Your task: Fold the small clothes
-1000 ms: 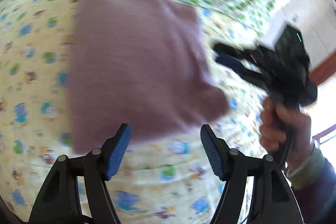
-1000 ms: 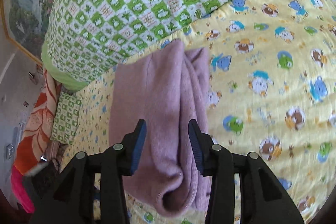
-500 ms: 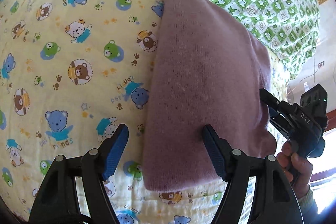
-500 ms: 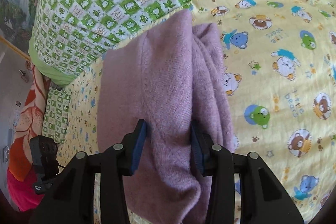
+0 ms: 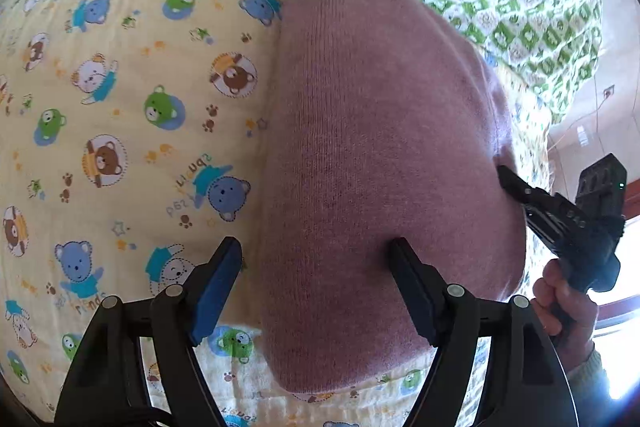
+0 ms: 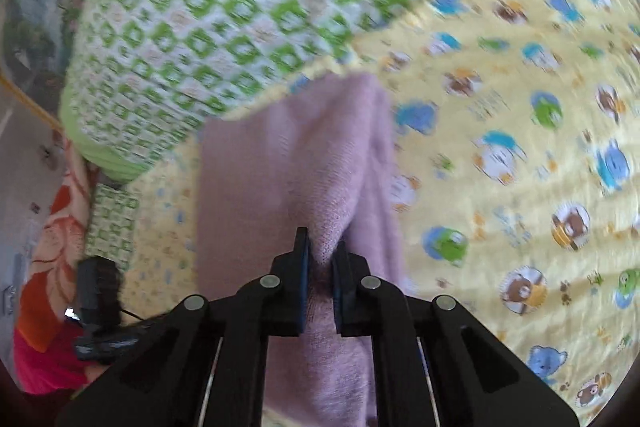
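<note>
Right gripper (image 6: 320, 259) jaws have just closed, pinching a fold of the mauve knit garment (image 5: 380, 147) on the bear-print bedspread (image 5: 120, 107); left gripper (image 5: 316, 259) wide open, holding nothing—lift likely next.

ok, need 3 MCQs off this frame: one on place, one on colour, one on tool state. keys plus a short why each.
1. Where does the knit garment lie?
A. on the yellow bear-print sheet
B. on the floor
C. on a chair

2. What colour is the garment?
A. green
B. dusty pink
C. white

3. How is the right tool set?
A. wide open, clear of cloth
B. out of view
C. pinched on a fold of the garment

Key:
1 A: bear print shows around it in both wrist views.
2 B: pink knit in both views.
3 C: its jaws have just closed, with the fold squeezed between them; the left tool stands open over the garment's edge.
</note>
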A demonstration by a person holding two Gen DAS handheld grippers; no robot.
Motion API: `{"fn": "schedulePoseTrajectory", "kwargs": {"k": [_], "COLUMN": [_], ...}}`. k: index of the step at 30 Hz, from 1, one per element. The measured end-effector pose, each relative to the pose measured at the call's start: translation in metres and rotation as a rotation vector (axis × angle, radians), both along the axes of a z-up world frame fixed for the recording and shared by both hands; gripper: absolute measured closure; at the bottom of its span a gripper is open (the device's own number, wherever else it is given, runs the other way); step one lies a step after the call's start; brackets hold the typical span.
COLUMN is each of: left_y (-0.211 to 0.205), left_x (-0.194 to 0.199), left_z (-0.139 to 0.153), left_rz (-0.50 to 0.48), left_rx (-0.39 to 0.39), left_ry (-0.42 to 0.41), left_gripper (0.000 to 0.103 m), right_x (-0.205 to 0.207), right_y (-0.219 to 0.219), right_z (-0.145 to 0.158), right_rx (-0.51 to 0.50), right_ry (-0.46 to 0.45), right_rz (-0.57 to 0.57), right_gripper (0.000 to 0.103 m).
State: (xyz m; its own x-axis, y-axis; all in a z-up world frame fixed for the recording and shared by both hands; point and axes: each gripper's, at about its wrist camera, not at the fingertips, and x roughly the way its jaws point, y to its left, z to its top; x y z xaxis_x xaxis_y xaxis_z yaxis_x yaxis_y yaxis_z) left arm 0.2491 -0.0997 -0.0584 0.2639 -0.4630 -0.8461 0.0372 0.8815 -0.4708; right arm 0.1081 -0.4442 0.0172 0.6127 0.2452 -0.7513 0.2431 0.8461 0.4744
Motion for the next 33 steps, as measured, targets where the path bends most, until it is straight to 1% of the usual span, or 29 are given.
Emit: {"fn": "schedulePoseTrajectory", "kwargs": {"k": [1,3,5,6,7,8,11,13,15,17,18,21,23,25,26,28,29,30,31,32,33], "left_y": [-0.001,-0.002,-0.001,0.000,0.001,0.003,0.011,0.014,0.016,0.018,0.018,0.016,0.017,0.020,0.020,0.027,0.029,0.030,0.031,0.028,0.027], "left_x": [0.001,0.003,0.005,0.007,0.009,0.013,0.026,0.039,0.053,0.066,0.073,0.090,0.096,0.095,0.093,0.082,0.077,0.069,0.061,0.055,0.047], "left_z": [-0.001,0.001,0.006,0.009,0.012,0.014,0.021,0.025,0.029,0.030,0.029,0.022,0.017,0.017,0.018,0.019,0.018,0.018,0.017,0.016,0.014], "left_rz": [-0.002,-0.005,-0.008,-0.007,-0.006,-0.002,0.025,0.044,0.065,0.085,0.097,0.110,0.112,0.122,0.129,0.147,0.151,0.156,0.155,0.153,0.147], "left_rx": [0.003,0.010,0.019,0.027,0.033,0.035,0.031,0.035,0.045,0.056,0.066,0.098,0.102,0.089,0.075,0.035,0.015,-0.011,-0.038,-0.053,-0.071], "left_ry": [0.004,0.001,-0.014,-0.025,-0.032,-0.040,-0.061,-0.070,-0.080,-0.088,-0.088,-0.065,-0.052,-0.040,-0.037,-0.020,-0.012,-0.002,0.006,0.009,0.015], "left_gripper": [0.026,0.026,0.026,0.026,0.026,0.026,0.026,0.026,0.026,0.026,0.026,0.024,0.024,0.024,0.025,0.025,0.025,0.025,0.024,0.023,0.022], "right_x": [0.000,-0.001,-0.002,-0.002,-0.002,-0.002,-0.002,0.001,0.011,0.024,0.033,0.056,0.066,0.070,0.071,0.064,0.058,0.049,0.041,0.031,0.021], "right_y": [-0.002,-0.005,-0.007,-0.007,-0.006,-0.005,0.005,0.012,0.017,0.017,0.015,0.001,-0.012,-0.016,-0.015,-0.013,-0.012,-0.011,-0.011,-0.011,-0.010], "right_z": [-0.010,-0.022,-0.022,-0.020,-0.016,-0.010,0.015,0.030,0.035,0.029,0.021,-0.009,-0.024,-0.023,-0.019,-0.007,-0.001,0.005,0.009,0.013,0.014], "right_rx": [-0.018,-0.001,0.006,0.015,0.013,-0.014,-0.142,-0.167,-0.134,-0.076,-0.049,-0.050,-0.020,-0.020,-0.021,-0.013,-0.008,-0.008,-0.015,-0.027,-0.034], "right_ry": [0.017,0.023,0.009,0.005,0.004,0.000,-0.052,-0.106,-0.136,-0.123,-0.098,-0.007,0.011,-0.012,-0.019,-0.041,-0.056,-0.074,-0.084,-0.091,-0.096], "right_rz": [-0.010,-0.034,-0.057,-0.064,-0.070,-0.076,-0.087,-0.068,-0.018,0.000,0.001,-0.052,-0.086,-0.101,-0.100,-0.097,-0.095,-0.093,-0.095,-0.101,-0.103], "right_gripper": [0.092,0.091,0.087,0.081,0.079,0.077,0.076,0.076,0.075,0.075,0.075,0.076,0.079,0.079,0.076,0.075,0.067,0.055,0.049,0.039,0.034]}}
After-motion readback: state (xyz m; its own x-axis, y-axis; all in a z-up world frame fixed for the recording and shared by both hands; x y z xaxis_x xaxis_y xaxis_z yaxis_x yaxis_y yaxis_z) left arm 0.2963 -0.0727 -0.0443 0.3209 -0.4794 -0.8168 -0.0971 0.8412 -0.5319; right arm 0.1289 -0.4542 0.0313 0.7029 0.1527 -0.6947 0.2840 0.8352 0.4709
